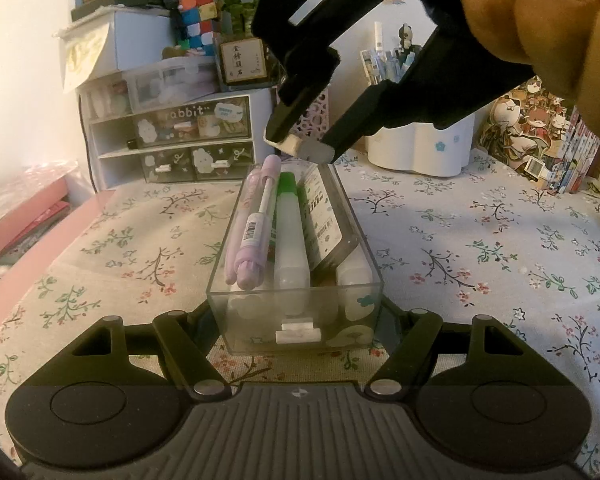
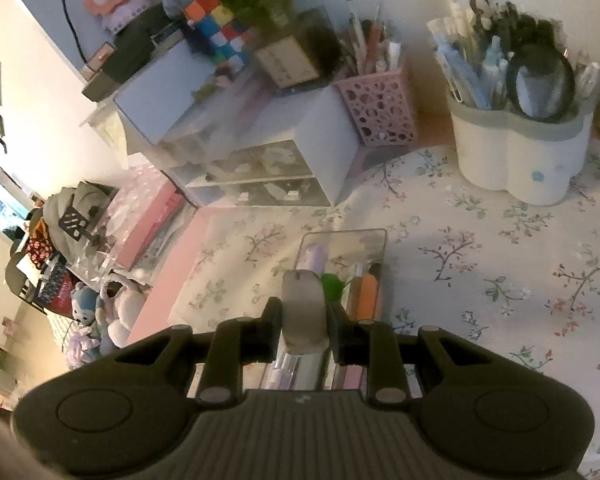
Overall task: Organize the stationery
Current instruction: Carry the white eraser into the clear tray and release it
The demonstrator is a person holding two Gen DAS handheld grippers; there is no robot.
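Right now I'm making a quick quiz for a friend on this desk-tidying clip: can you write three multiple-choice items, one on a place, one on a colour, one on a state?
1. Where does the clear box stand?
A. on the floral tablecloth
B. on top of the white drawer unit
C. inside the pink cutout holder

2. What colour is the cap of the glue stick lying in the box?
A. red
B. green
C. black

3. What is the right claw doing?
A. hanging empty and wide open
B. gripping a small whitish block above the box's far end
C. resting flat on the tablecloth

Answers: 1 A, the cloth's flower print shows all around the box. 2 B, a green cap sits on the translucent tube. 3 B, both views show the block pinched between its fingers, above the box.
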